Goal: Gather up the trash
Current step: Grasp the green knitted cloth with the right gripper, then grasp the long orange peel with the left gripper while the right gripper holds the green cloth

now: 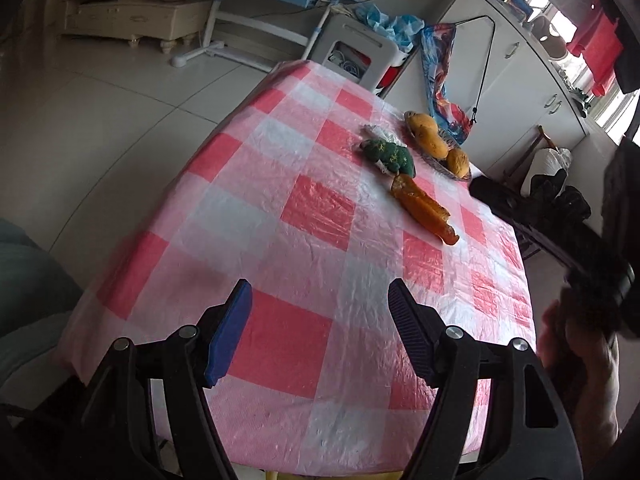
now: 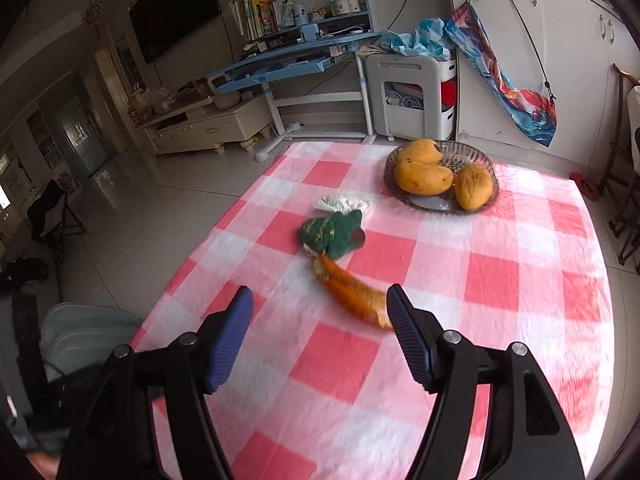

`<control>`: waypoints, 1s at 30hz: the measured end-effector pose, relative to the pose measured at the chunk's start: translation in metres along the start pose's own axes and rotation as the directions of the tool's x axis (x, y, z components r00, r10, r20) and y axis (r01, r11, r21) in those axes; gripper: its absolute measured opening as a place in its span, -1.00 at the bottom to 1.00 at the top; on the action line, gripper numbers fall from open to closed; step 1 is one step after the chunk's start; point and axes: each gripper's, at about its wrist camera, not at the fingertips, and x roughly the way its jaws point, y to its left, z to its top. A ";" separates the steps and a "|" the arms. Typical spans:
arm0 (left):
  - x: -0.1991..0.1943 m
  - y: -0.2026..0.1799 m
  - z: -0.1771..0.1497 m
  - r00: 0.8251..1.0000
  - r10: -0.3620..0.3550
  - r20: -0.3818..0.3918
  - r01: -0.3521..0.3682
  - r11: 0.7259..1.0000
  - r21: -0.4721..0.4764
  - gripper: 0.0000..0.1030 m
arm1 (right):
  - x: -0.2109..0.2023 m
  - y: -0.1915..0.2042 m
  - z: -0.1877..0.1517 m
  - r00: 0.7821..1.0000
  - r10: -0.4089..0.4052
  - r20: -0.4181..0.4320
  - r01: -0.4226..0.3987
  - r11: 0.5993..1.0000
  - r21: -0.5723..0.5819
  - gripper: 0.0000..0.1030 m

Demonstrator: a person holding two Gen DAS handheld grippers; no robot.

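Note:
A crumpled white tissue (image 2: 342, 203) lies on the pink checked tablecloth (image 2: 500, 280), just behind the green top (image 2: 332, 232) of an orange plush carrot (image 2: 352, 294). In the left wrist view the tissue (image 1: 380, 133), green top (image 1: 390, 155) and carrot (image 1: 424, 208) lie far ahead to the right. My left gripper (image 1: 320, 320) is open and empty over the near part of the table. My right gripper (image 2: 320, 320) is open and empty, with the carrot's tip just ahead of its right finger (image 2: 408, 332). The right gripper also shows from the side in the left wrist view (image 1: 480, 190).
A wicker basket (image 2: 472, 152) with three mangoes (image 2: 424, 178) stands at the back right of the table. Past the table's far edge are a white cart (image 2: 412, 96), a blue desk (image 2: 288, 60) and white cabinets (image 2: 560, 60). A dark chair (image 2: 624, 208) stands at the right.

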 end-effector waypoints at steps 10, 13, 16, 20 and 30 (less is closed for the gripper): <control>0.003 -0.007 0.009 1.000 -0.022 -0.009 0.022 1.000 0.011 0.33 | 0.106 -0.009 0.033 0.988 -0.051 -0.149 0.054 0.998 0.014 0.05; 0.003 -0.006 0.011 0.999 -0.029 -0.014 0.029 1.000 0.005 0.33 | 0.101 -0.015 0.029 0.989 -0.056 -0.137 0.054 0.998 -0.019 -0.19; 0.005 -0.006 0.013 0.999 -0.030 -0.023 0.030 1.000 -0.003 0.34 | 0.083 -0.035 0.021 0.991 -0.068 -0.118 0.069 0.998 0.006 -0.26; 0.008 -0.009 0.010 0.999 -0.028 -0.040 0.028 1.000 0.012 0.34 | 0.058 -0.064 -0.003 0.992 -0.046 -0.114 0.057 0.994 0.093 -0.26; 0.022 -0.036 -0.019 0.994 -0.043 -0.105 0.058 0.987 0.150 0.41 | -0.016 -0.063 -0.064 0.992 0.077 -0.103 -0.055 0.979 0.196 -0.27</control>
